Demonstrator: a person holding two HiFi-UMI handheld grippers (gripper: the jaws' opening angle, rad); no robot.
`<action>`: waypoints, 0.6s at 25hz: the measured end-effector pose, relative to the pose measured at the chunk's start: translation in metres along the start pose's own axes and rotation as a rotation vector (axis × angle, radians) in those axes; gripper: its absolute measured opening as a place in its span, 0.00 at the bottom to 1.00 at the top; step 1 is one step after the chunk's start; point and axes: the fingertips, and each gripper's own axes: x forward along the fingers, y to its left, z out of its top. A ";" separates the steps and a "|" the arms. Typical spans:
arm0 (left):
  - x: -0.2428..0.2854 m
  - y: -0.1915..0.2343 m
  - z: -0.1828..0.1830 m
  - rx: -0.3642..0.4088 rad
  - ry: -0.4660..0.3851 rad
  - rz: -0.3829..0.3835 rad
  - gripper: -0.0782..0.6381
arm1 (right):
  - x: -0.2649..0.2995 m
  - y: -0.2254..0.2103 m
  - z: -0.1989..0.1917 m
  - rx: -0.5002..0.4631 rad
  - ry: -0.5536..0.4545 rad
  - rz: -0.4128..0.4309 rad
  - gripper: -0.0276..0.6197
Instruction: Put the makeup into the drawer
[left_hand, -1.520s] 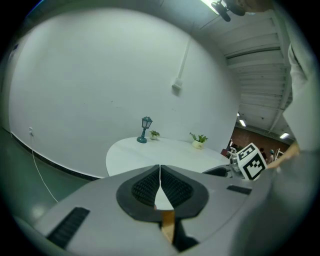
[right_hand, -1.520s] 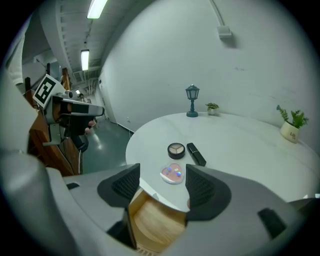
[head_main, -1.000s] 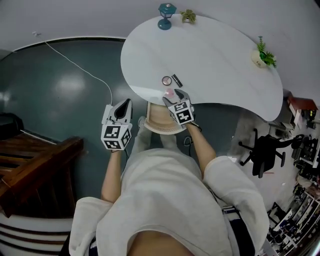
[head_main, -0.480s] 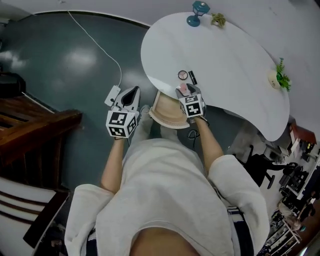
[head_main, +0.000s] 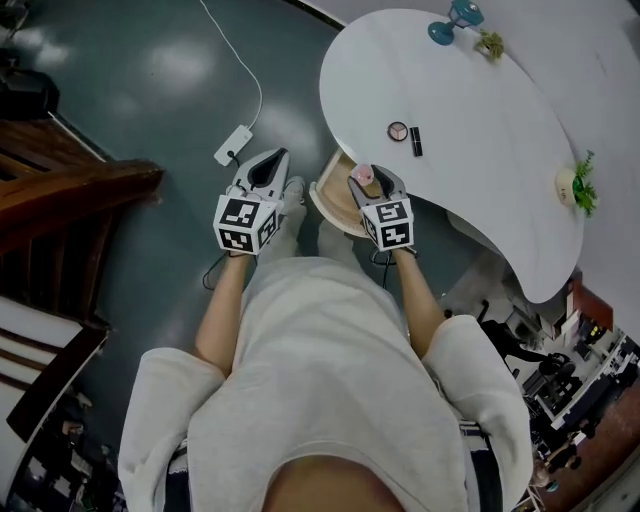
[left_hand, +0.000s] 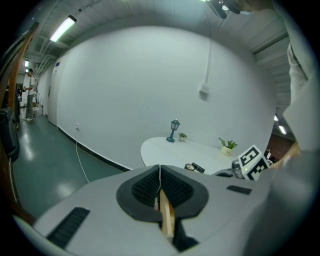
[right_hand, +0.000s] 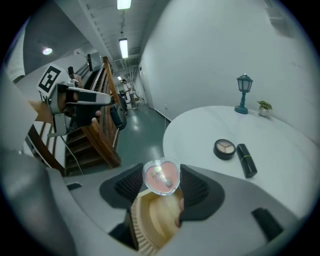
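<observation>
The white curved table has a pale wooden drawer standing open under its near edge. The right gripper, whose jaws have just been closing, pinches a clear pink heart-shaped compact over the drawer, while the left gripper hangs beside the drawer, jaws pressed together. A round eyeshadow compact and a black lipstick tube lie side by side on the table.

Loose pale top; grey left claw, right claw; marker cubes.

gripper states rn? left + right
Left hand-held gripper: closed, pads together.
Right hand-held gripper: jaws have just been closing; now holding the pink heart-shaped compact.
</observation>
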 end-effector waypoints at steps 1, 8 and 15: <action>-0.003 0.001 -0.003 -0.005 -0.001 0.006 0.13 | -0.001 0.013 -0.002 -0.014 0.001 0.027 0.40; -0.020 0.015 -0.020 -0.040 0.007 0.042 0.13 | 0.016 0.067 -0.042 -0.192 0.134 0.156 0.40; -0.021 0.019 -0.033 -0.044 0.036 0.038 0.13 | 0.061 0.054 -0.101 -0.416 0.359 0.194 0.40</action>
